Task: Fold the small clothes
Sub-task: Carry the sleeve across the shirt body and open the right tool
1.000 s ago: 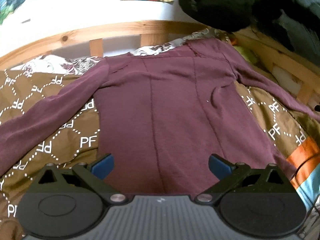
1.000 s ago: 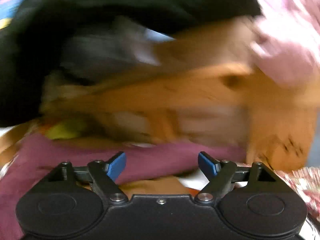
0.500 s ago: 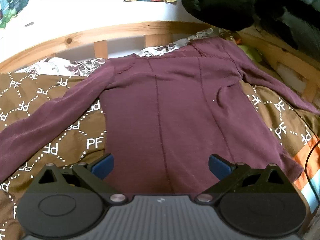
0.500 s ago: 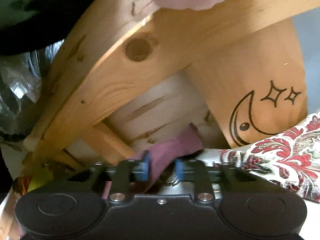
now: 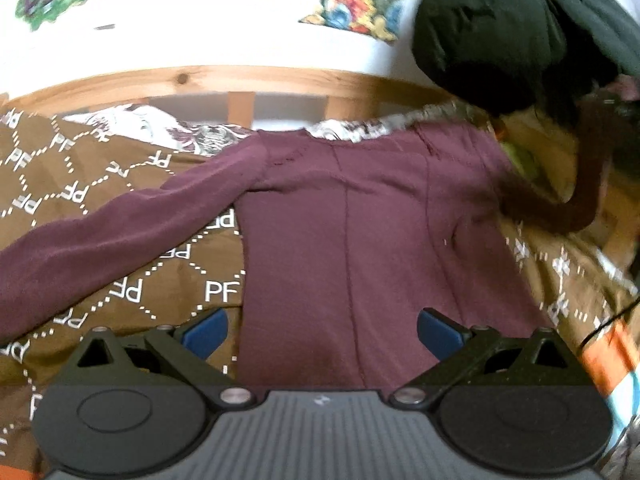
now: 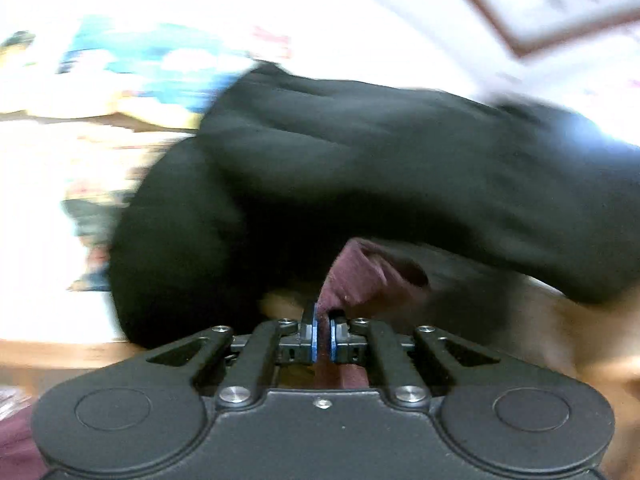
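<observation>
- maroon long-sleeve top (image 5: pixel 360 240) lies spread flat on the brown blanket (image 5: pixel 100 200), which has "PF" printed all over
- left gripper (image 5: pixel 322 332) is wide apart above the hem
- right gripper (image 6: pixel 323 336) is clamped on the sleeve cuff (image 6: pixel 360 276), lifted up

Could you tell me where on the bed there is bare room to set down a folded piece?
Free: the brown PF blanket between the maroon top's outstretched sleeve and the wooden rail. Crowded: the far corner, where black clothing hangs over the lifted sleeve.

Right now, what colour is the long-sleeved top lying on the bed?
Dark maroon. The long-sleeved knit top shows best in the left wrist view.
</observation>
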